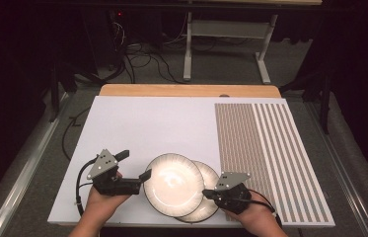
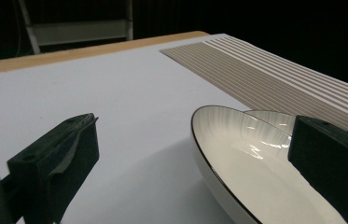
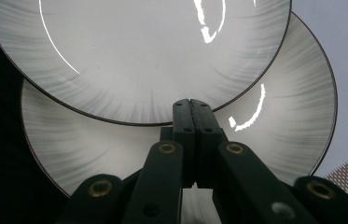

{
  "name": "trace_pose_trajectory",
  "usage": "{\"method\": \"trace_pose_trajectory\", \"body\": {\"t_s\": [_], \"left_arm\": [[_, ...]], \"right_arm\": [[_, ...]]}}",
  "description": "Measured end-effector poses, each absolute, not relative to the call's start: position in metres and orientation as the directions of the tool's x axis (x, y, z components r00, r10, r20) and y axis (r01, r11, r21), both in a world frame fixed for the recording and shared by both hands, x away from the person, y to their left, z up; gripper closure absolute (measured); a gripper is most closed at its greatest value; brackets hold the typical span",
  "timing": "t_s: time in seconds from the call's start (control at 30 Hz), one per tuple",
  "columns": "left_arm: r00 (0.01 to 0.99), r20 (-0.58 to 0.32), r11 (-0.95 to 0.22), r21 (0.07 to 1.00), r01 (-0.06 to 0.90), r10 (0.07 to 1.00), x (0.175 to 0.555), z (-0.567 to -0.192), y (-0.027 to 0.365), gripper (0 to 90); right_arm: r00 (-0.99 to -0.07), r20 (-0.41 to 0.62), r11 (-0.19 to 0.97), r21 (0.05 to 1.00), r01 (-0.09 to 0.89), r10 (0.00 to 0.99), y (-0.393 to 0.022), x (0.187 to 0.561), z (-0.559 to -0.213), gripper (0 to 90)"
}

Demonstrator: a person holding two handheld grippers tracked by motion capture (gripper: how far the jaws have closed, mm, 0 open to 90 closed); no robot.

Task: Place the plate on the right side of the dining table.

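Lower centre of the high view: two white plates with thin dark rims overlap on the white surface [image 1: 137, 123]. The upper plate [image 1: 173, 184] is tilted over the lower plate [image 1: 210, 205]. A striped mat [image 1: 270, 148] lies to their right. Left gripper [image 1: 133, 166] spread, one jaw at the upper plate's rim. Right gripper [image 1: 207, 194] pressed together, over the lower plate.
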State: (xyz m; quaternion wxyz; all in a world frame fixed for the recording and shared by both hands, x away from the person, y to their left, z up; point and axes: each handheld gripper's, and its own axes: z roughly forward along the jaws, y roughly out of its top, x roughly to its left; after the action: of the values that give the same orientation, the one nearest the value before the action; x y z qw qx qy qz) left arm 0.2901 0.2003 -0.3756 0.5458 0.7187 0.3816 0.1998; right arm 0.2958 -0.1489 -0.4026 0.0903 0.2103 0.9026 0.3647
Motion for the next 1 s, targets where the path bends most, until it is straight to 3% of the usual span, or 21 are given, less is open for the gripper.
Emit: {"method": "trace_pose_trajectory", "body": {"t_s": [0.43, 0.5, 0.73, 1.0], "left_arm": [[0.649, -0.242, -0.215, 0.812, 0.542, 0.721, 0.299, -0.39, 0.18, 2.9], [0.651, -0.303, -0.208, 0.783, 0.587, 0.696, 0.3, -0.393, 0.178, 3.4], [0.648, -0.335, -0.237, 0.738, 0.632, 0.684, 0.302, -0.398, 0.173, 6.2], [0.64, -0.39, -0.254, 0.686, 0.682, 0.662, 0.302, -0.403, 0.17, 16.5]], "right_arm": [[-0.898, -0.022, 0.655, 0.692, 0.304, 0.44, -0.149, 0.296, -0.402, 90.0], [-0.898, -0.024, 0.656, 0.692, 0.302, 0.438, -0.149, 0.296, -0.402, 90.0], [-0.899, -0.024, 0.655, 0.693, 0.301, 0.438, -0.148, 0.296, -0.402, 90.0], [-0.897, -0.028, 0.656, 0.692, 0.301, 0.441, -0.148, 0.296, -0.402, 90.0]]}}
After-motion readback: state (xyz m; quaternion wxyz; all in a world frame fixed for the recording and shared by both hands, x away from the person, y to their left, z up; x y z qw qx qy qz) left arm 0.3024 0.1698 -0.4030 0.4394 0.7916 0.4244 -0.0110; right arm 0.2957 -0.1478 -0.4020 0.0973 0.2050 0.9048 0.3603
